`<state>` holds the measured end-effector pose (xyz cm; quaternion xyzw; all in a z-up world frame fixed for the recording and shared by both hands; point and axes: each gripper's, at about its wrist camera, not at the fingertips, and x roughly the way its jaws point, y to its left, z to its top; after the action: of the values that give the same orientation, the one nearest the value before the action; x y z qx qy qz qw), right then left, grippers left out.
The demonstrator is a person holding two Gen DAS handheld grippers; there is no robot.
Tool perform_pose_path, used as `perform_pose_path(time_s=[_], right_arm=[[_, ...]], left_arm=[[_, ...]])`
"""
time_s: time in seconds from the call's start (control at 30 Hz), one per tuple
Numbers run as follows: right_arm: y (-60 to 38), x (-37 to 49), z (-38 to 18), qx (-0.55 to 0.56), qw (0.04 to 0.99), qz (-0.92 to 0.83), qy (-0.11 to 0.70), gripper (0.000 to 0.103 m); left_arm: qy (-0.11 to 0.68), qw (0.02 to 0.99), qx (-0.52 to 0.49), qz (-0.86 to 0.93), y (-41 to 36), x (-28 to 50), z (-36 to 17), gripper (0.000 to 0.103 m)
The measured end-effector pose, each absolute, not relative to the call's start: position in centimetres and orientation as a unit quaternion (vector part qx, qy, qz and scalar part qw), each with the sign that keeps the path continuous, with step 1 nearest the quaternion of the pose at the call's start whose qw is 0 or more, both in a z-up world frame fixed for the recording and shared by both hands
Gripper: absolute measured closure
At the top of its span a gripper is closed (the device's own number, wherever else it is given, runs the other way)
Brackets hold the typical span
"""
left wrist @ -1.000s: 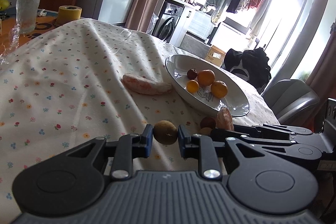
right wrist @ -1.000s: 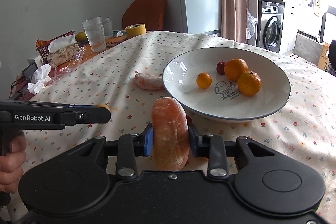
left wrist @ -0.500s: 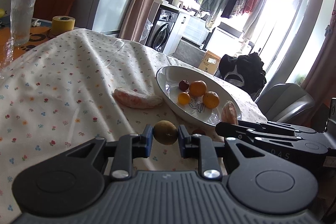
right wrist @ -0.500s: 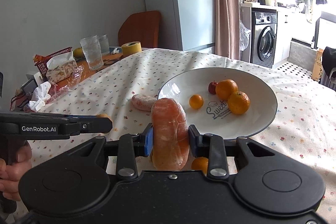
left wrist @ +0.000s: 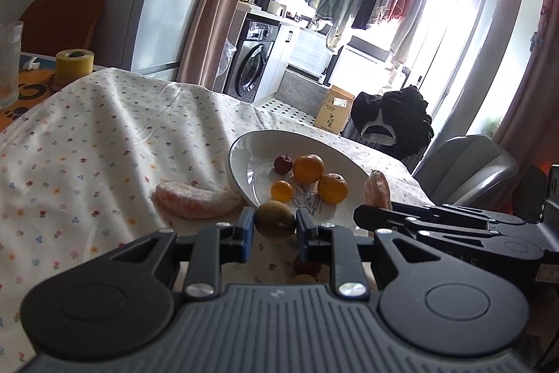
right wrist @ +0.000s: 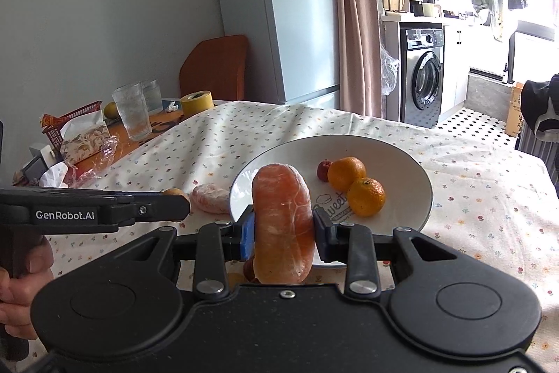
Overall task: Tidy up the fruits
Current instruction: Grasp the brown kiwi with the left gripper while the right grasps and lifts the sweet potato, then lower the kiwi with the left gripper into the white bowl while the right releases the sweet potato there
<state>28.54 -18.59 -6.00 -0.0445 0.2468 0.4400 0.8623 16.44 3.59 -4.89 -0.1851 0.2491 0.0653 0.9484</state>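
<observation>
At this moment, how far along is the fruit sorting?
Done: the white plate holds two oranges, a small orange fruit and a small red fruit.

In hand: the left gripper is shut on a brown round fruit; the right gripper is shut on a peeled pomelo segment.

Left: another pomelo segment lies on the cloth beside the plate, and two small fruits sit below the left jaws.

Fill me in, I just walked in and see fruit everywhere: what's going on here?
A person is sorting fruit into the white plate with two handheld grippers. The left gripper is shut on a small brown-green fruit; the right gripper is shut on a peeled pomelo segment. Both hover near the plate's edge. Another pomelo segment lies on the tablecloth.
</observation>
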Motion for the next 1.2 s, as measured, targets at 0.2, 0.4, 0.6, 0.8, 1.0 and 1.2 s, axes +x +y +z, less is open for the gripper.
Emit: perform_pose_path(time_s=[0.2,0.4,0.6,0.8,1.0,1.2], right_arm=[[-19.0,30.2,-5.9,-0.032,0.869,0.428,0.247,0.071],[-19.2,31.6,-6.2,-0.023,0.874,0.416,0.251,0.071],[-19.8,32.9,-6.8,-0.010,0.878,0.401,0.260,0.071],[-19.6,33.7,-7.3,-0.005,0.877,0.401,0.266,0.071],[-19.7,34.1,-7.3,-0.001,0.875,0.403,0.269,0.075],[-19.1,33.7,-7.1,-0.005,0.872,0.410,0.266,0.075]], left_arm=[[0.255,0.949,-0.177,0.056,3.3,18.5,-4.8,0.080],[0.263,0.948,-0.172,0.052,3.2,20.4,-5.0,0.080],[0.274,0.943,-0.180,0.053,3.0,22.4,-5.5,0.080],[0.286,0.936,-0.196,0.065,3.2,23.7,-6.2,0.079],[0.284,0.935,-0.197,0.085,4.1,23.1,-6.0,0.065],[0.276,0.935,-0.197,0.100,4.9,21.6,-5.4,0.051]])
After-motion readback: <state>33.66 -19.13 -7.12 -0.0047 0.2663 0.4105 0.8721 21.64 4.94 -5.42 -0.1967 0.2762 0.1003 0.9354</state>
